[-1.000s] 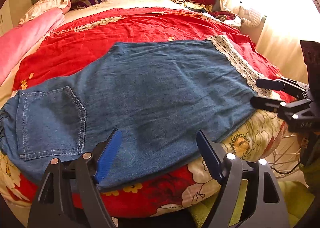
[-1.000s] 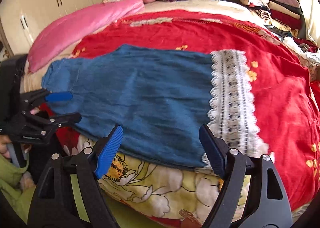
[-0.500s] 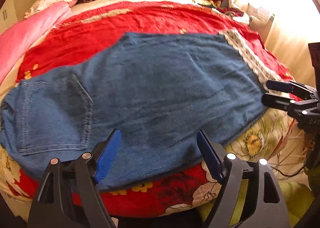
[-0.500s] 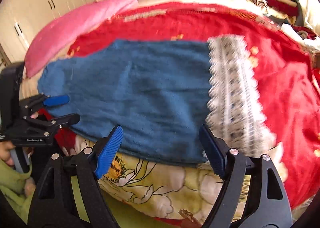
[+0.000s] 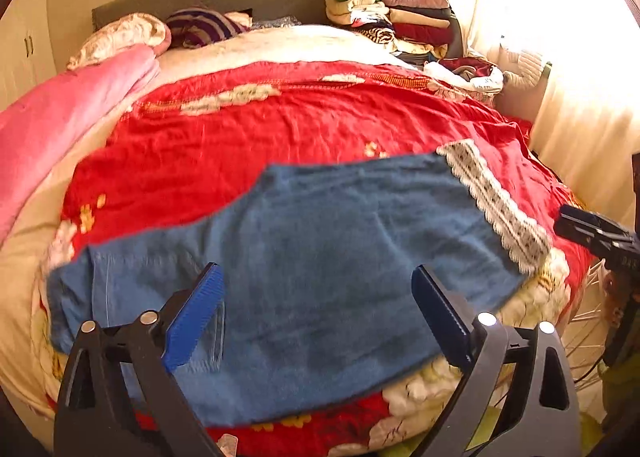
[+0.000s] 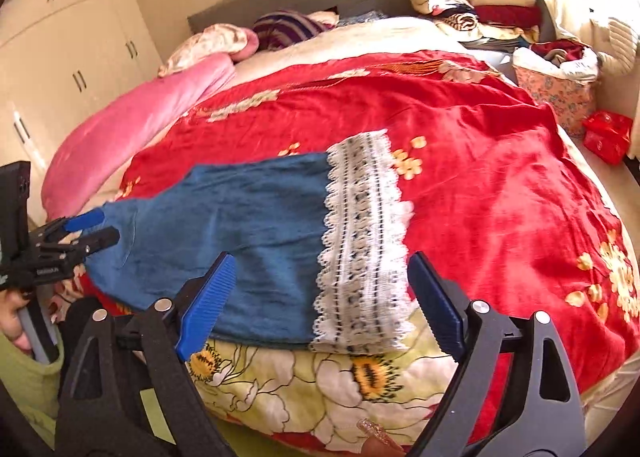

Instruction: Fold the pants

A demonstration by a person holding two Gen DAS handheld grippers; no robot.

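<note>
Blue denim pants [image 5: 320, 265] with a white lace hem [image 5: 496, 205] lie flat on the red bedspread [image 5: 288, 129], folded leg on leg. My left gripper [image 5: 316, 313] hovers over their near edge by the waist end, its jaws opening wide, nothing between them. In the right wrist view the pants [image 6: 256, 233] reach to the lace hem [image 6: 360, 249]. My right gripper [image 6: 320, 301] hangs above the hem end, jaws opening, no cloth between the pads. Each gripper shows in the other's view: the right one [image 5: 592, 233] and the left one [image 6: 80, 233].
A pink quilt [image 5: 60, 125] lies along the bed's left side. Folded clothes [image 5: 392, 17] are stacked at the headboard's right, with a floral basket [image 6: 560, 89] and a red bag [image 6: 608, 133] beside the bed. White cupboards [image 6: 68, 57] stand on the left, a bright curtain [image 5: 560, 37] on the right.
Both grippers have lifted and drawn back from the pants, so more of the bed and headboard shows. Both pairs of jaws stand wider. The pants lie as before.
</note>
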